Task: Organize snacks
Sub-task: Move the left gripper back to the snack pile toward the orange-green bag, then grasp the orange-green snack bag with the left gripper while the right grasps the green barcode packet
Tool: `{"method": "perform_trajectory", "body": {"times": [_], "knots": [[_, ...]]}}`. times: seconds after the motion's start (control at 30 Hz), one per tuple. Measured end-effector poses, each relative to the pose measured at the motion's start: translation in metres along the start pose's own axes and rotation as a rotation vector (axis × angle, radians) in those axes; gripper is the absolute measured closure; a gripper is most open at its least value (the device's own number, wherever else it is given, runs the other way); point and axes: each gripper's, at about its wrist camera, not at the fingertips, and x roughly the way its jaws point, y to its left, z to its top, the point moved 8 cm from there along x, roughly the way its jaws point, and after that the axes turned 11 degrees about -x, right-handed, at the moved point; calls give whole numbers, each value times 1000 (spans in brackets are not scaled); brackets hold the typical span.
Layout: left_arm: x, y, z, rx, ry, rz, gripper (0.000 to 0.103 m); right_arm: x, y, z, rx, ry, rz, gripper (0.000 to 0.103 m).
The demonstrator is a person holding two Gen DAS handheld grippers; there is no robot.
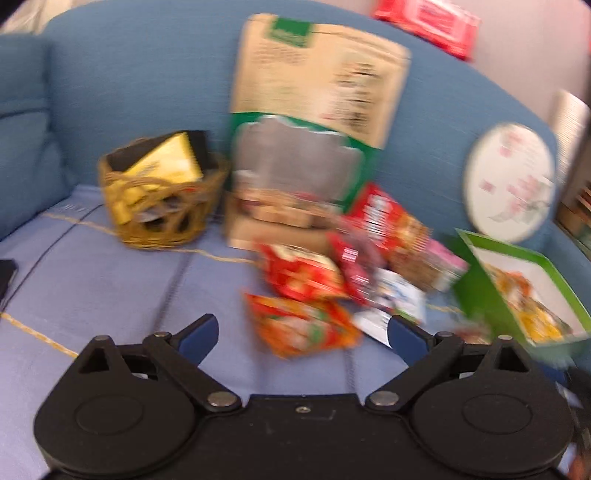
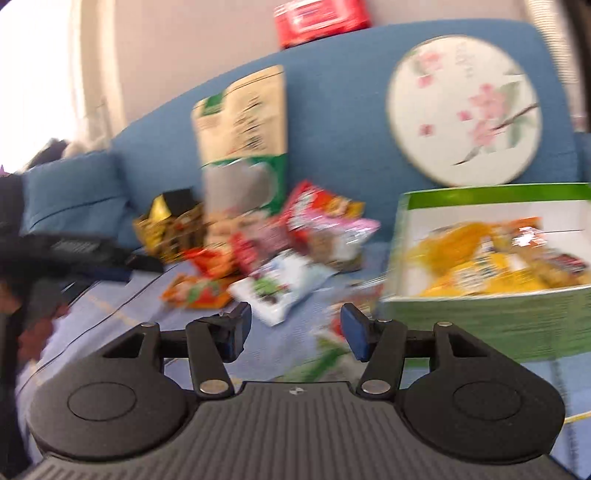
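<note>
Both views are motion-blurred. A pile of snack packets lies on a blue sofa seat: an orange-red packet [image 1: 303, 325], a red packet [image 1: 303, 273], a white packet [image 2: 280, 288] and others. A woven basket [image 1: 162, 206] at the left holds yellow and black packs. A green box [image 2: 491, 258] with yellow snacks inside stands at the right. My left gripper [image 1: 301, 334] is open, empty, just short of the orange-red packet. My right gripper [image 2: 295, 328] is open with nothing between its blue pads, close to the white packet and left of the green box.
A tall beige and green bag [image 1: 314, 122] leans on the sofa back [image 1: 140, 81]. A round floral fan [image 2: 461, 110] rests at the right. A red pack [image 2: 321, 18] sits on top of the sofa back. A blue cushion [image 2: 74, 199] lies at the left.
</note>
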Motion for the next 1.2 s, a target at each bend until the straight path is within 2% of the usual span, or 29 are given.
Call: {"method": "perform_trajectory", "body": {"times": [0.23,0.3,0.33,0.37,0.4,0.5,0.63,0.67,0.7,0.73,0.77,0.83,1.0,1.1,1.2], "knots": [[51,24,6,-170,139,-29,0,9,25,-9,-46,36,78,10],[59,23,1,-180,161,-38,43,8,25,-10,-39,45,80,10],[59,21,-2,-159,172,-51,89,8,24,-9,-35,46,81,10],[58,17,-6,-137,190,-60,98,7,24,-10,-32,48,83,10],[54,14,-11,-115,196,-61,103,8,24,-10,-30,50,85,10],[36,1,-32,-73,258,-107,103,7,25,-11,-38,63,85,10],[7,-25,-70,52,331,-191,103,4,25,-10,-53,74,81,10],[2,-30,-75,77,338,-203,92,2,24,-9,-60,74,72,10],[-4,-33,-79,97,334,-209,76,1,22,-9,-67,72,60,10],[-8,-34,-80,109,325,-201,32,-1,18,-8,-72,72,39,10],[-11,-34,-79,114,305,-188,4,-2,14,-8,-71,72,19,10],[-17,-33,-71,116,248,-169,0,-4,5,-6,-42,66,-8,10],[-14,-33,-48,119,175,-137,0,-2,-16,-10,57,97,-67,10],[-2,-41,-42,133,179,-142,0,1,-24,-18,111,133,-103,8],[13,-48,-47,196,190,-124,0,3,-25,-22,119,149,-121,4]]}}
